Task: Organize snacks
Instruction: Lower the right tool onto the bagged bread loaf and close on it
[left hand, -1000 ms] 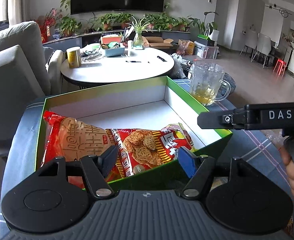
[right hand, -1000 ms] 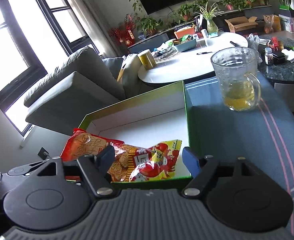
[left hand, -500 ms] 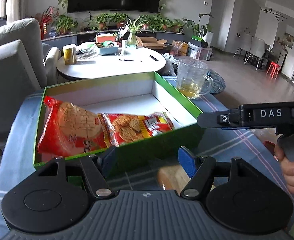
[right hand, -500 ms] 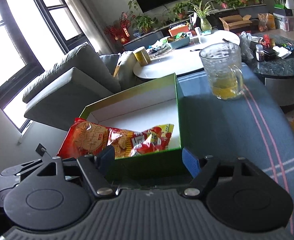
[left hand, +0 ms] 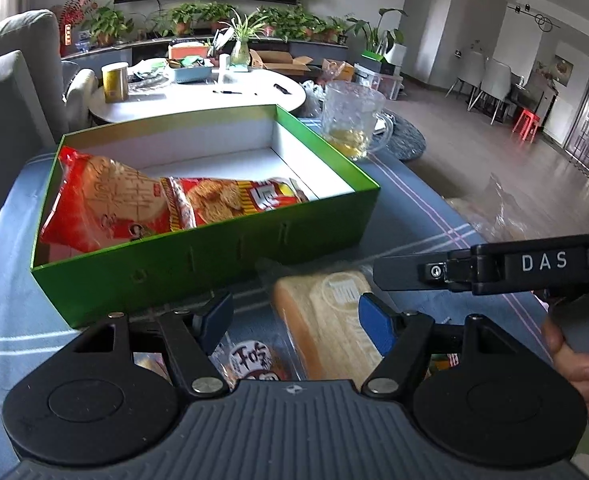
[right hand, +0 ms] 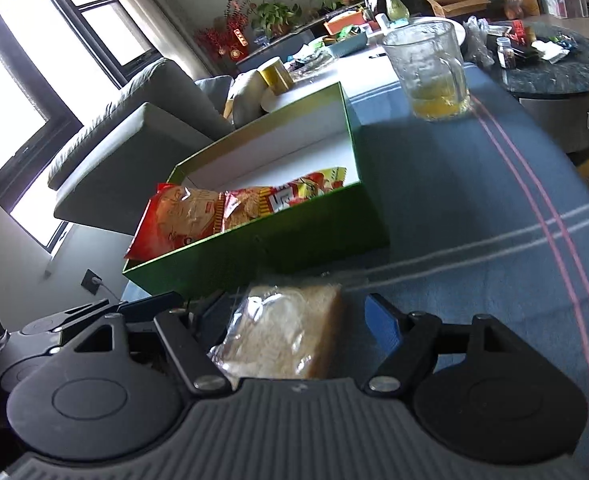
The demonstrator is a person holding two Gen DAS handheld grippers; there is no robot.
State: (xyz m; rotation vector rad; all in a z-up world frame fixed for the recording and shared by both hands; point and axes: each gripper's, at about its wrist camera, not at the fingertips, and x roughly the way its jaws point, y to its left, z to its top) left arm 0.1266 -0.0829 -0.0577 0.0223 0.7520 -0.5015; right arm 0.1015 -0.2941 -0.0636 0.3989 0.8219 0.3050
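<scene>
Worktop (left hand: 406, 216), covered w/ blue striped cloth. Carried directly on it: green box (left hand: 214, 252) at centre; glass mug (left hand: 350, 120) beyond box's far right corner; wrapped bread (left hand: 330, 320) and a small round snack pkt (left hand: 254, 362) in front of box.

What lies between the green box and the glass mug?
Only bare blue tablecloth separates the green box from the glass mug, as the right wrist view shows.
</scene>
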